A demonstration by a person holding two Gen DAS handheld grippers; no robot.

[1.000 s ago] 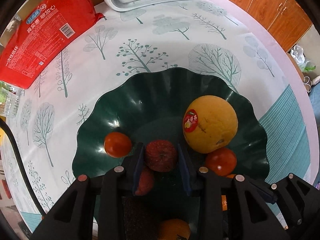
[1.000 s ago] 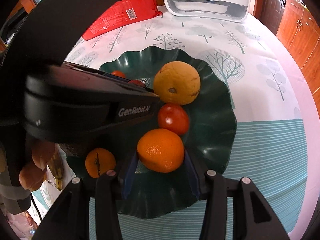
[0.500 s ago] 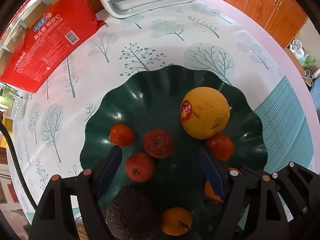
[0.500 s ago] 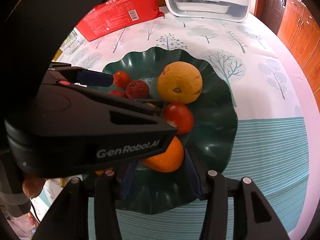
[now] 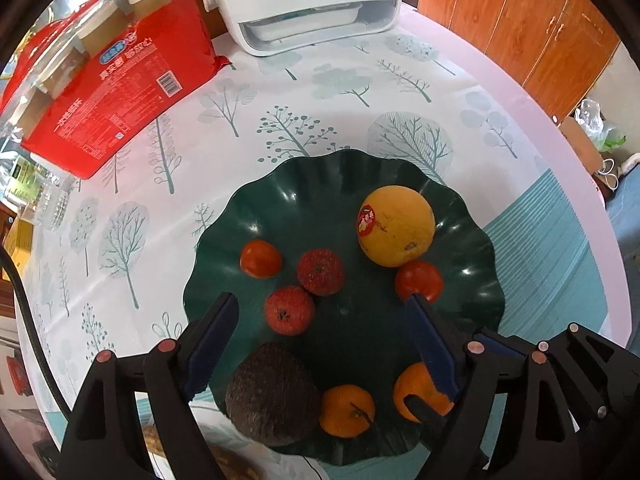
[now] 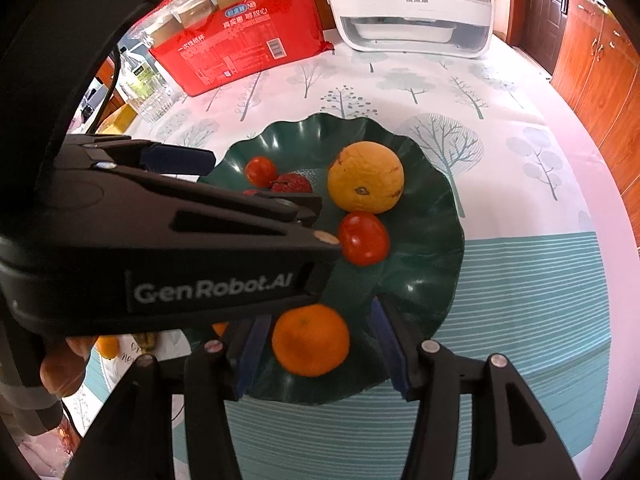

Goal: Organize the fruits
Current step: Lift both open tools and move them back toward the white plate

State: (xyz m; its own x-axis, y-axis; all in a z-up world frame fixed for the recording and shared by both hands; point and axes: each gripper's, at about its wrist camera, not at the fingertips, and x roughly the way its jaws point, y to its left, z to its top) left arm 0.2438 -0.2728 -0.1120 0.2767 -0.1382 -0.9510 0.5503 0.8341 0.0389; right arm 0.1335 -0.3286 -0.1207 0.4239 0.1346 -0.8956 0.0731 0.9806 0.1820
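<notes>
A dark green wavy plate (image 5: pixel 320 184) holds a large yellow-orange citrus (image 5: pixel 396 226), two tomatoes (image 5: pixel 261 258), two red bumpy fruits (image 5: pixel 320 272), a dark avocado (image 5: pixel 272 392) and two small oranges (image 5: pixel 346 410). My left gripper (image 5: pixel 320 332) is open and empty above the plate's near part. My right gripper (image 6: pixel 316 344) is open, its pads on either side of a small orange (image 6: pixel 310 340) that lies on the plate (image 6: pixel 436 216) near its front rim. The left gripper's body (image 6: pixel 160 240) hides the plate's left side in the right wrist view.
A red package (image 5: pixel 112 84) lies at the back left and a white appliance (image 5: pixel 312 4) at the back. Wooden cabinets (image 5: pixel 520 24) stand beyond the table's right edge. A clear bottle (image 6: pixel 148 88) stands at the left.
My left gripper let go of the red bumpy fruit on the plate, opened wide and drew back upward. My right gripper set the small orange on the plate and opened.
</notes>
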